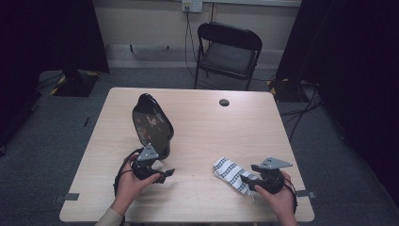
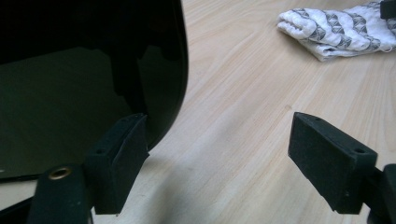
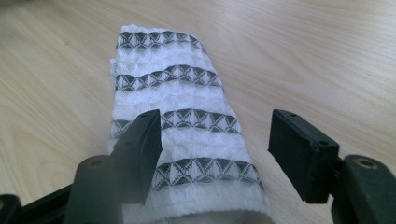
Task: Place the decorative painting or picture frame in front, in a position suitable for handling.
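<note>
Lower right of frame, my right gripper [image 1: 248,181] straddles the cloth [image 1: 229,173], jaws apart, ready to pinch; left gripper [image 1: 160,170], also agape, props the plate [image 1: 151,125].

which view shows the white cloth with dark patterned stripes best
The right gripper view: the white waffle-weave cloth with dark patterned stripes lies close up, weave clear. The high view shows it small; the left gripper view catches it far off.

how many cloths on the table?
1. The cloth lies near the table's front right, between the right gripper's open jaws. The tilted black dish could hide something behind.
</note>
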A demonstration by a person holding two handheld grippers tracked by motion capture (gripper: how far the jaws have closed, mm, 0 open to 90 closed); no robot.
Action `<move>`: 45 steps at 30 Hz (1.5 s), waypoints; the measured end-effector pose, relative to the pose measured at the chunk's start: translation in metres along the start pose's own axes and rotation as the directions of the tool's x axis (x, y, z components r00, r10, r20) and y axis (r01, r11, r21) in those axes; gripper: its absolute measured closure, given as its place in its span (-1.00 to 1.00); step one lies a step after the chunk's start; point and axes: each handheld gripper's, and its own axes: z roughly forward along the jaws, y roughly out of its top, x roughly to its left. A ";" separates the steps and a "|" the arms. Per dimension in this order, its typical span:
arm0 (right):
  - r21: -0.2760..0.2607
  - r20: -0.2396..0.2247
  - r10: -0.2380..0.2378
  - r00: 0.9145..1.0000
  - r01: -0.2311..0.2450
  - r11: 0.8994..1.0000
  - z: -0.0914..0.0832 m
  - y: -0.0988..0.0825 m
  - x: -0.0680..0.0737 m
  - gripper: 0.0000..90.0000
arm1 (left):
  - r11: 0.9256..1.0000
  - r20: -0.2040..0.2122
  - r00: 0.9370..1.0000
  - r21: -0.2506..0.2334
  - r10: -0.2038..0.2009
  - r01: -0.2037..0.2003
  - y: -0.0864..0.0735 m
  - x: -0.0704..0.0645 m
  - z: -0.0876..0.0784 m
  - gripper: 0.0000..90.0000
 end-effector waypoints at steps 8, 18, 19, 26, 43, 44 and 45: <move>0.007 0.001 0.002 1.000 -0.002 1.000 0.000 -0.002 -0.002 -0.24 | 1.000 0.003 1.000 0.008 0.014 -0.014 0.007 -0.003 0.010 -0.58; 0.006 0.008 0.010 1.000 -0.010 1.000 -0.004 -0.003 -0.005 -0.24 | 0.999 -0.013 1.000 0.044 0.008 -0.007 0.012 0.002 0.030 -0.59; 0.004 0.009 0.008 1.000 -0.008 1.000 -0.003 -0.003 -0.005 -0.24 | 0.999 -0.013 1.000 0.044 0.008 -0.007 0.012 0.002 0.030 -0.59; 0.005 0.000 0.000 1.000 0.000 1.000 0.003 0.001 -0.006 -0.24 | 0.999 -0.022 1.000 0.054 -0.001 0.002 0.021 0.008 0.038 -0.58; 0.006 -0.026 -0.025 0.999 0.025 1.000 0.013 0.010 -0.003 -0.25 | 0.995 -0.042 0.999 0.096 -0.018 0.022 0.045 0.022 0.063 -0.57; 0.001 -0.028 -0.027 0.999 0.027 1.000 0.012 0.011 -0.002 -0.25 | 0.995 -0.046 0.999 0.093 -0.027 0.031 0.046 0.023 0.064 -0.57; 0.001 -0.028 -0.027 0.999 0.027 1.000 0.012 0.011 -0.002 -0.25 | 0.995 -0.046 0.998 0.092 -0.034 0.038 0.047 0.024 0.066 -0.57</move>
